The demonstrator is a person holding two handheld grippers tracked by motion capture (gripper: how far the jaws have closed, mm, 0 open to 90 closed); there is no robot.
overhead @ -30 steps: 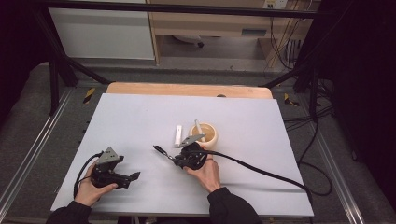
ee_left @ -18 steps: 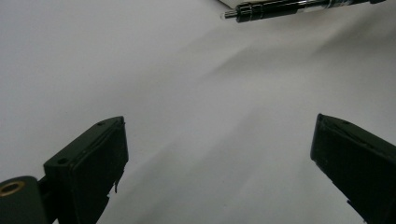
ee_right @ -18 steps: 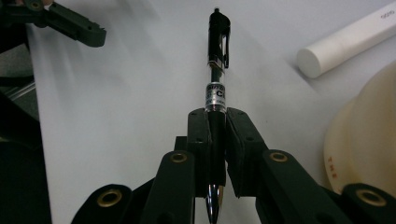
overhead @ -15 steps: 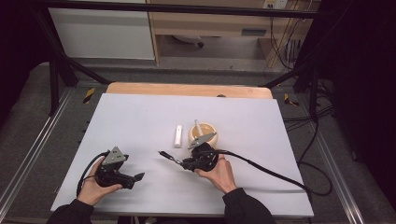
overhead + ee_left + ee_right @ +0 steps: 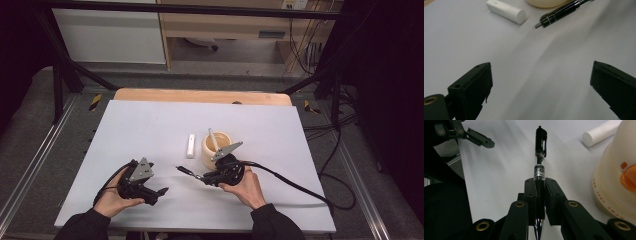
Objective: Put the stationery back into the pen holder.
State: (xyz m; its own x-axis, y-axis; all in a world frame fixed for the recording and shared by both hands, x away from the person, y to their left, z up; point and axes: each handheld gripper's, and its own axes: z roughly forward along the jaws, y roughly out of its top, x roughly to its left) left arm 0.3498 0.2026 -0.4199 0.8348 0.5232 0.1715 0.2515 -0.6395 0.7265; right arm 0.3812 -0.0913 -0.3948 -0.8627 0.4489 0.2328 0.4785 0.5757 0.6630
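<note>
My right gripper (image 5: pixel 540 187) is shut on a black click pen (image 5: pixel 540 152), which sticks out ahead of the jaws with its clip end away from me. In the high view the pen (image 5: pixel 189 171) points left, just above the table, held by the right gripper (image 5: pixel 202 176) in front of a cream cup (image 5: pixel 212 147). A white cylinder (image 5: pixel 190 145) lies to the left of the cup. My left gripper (image 5: pixel 159 192) hovers near the front left, jaws open and bare. Its own view shows the cylinder (image 5: pixel 506 11) and the pen (image 5: pixel 564 11) beyond the open left gripper (image 5: pixel 541 85).
The cream cup (image 5: pixel 616 177) bears an orange mark and printed letters, and a pale stick (image 5: pixel 214 140) stands in it. The pale grey table top (image 5: pixel 150 125) has a wooden strip at its far edge. A black cable (image 5: pixel 295 182) trails right from the right gripper.
Both hands have shifted to the right over the table. The right gripper kept the pen clamped as it moved; the left gripper stayed open.
</note>
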